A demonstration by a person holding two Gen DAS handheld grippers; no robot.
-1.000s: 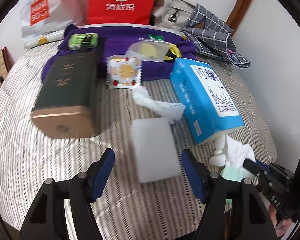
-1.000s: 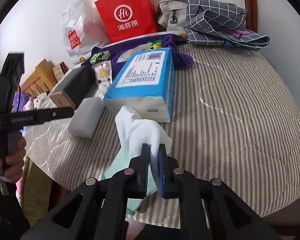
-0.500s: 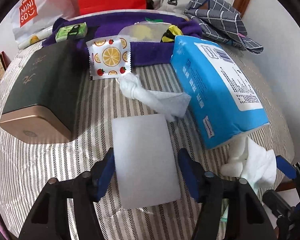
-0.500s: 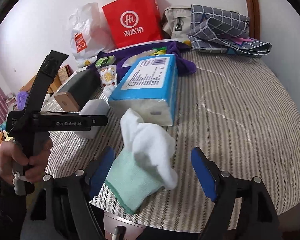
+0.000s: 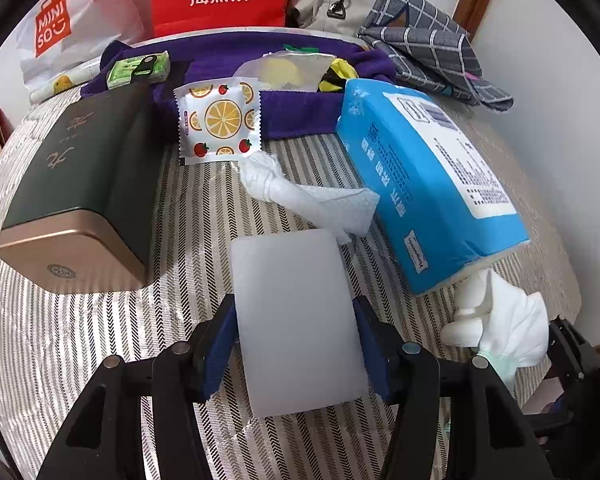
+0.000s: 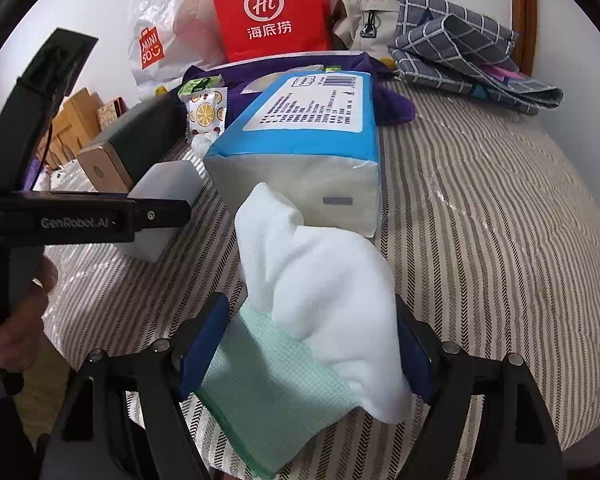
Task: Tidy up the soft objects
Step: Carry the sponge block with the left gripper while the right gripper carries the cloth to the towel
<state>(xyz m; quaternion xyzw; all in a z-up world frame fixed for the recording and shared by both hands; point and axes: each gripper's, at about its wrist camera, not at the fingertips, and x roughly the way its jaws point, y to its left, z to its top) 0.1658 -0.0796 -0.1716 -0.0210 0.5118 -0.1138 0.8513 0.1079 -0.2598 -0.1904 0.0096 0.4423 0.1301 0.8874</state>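
Progress — we are judging the sorting barely begun, soft items lying scattered | left gripper (image 5: 296,344): we are closing half-open jaws around the white sponge (image 5: 298,320), near centre, long axis running near-to-far | right gripper (image 6: 306,344): jaws just opened wide, straddling the white cloth (image 6: 320,276), gripping nothing
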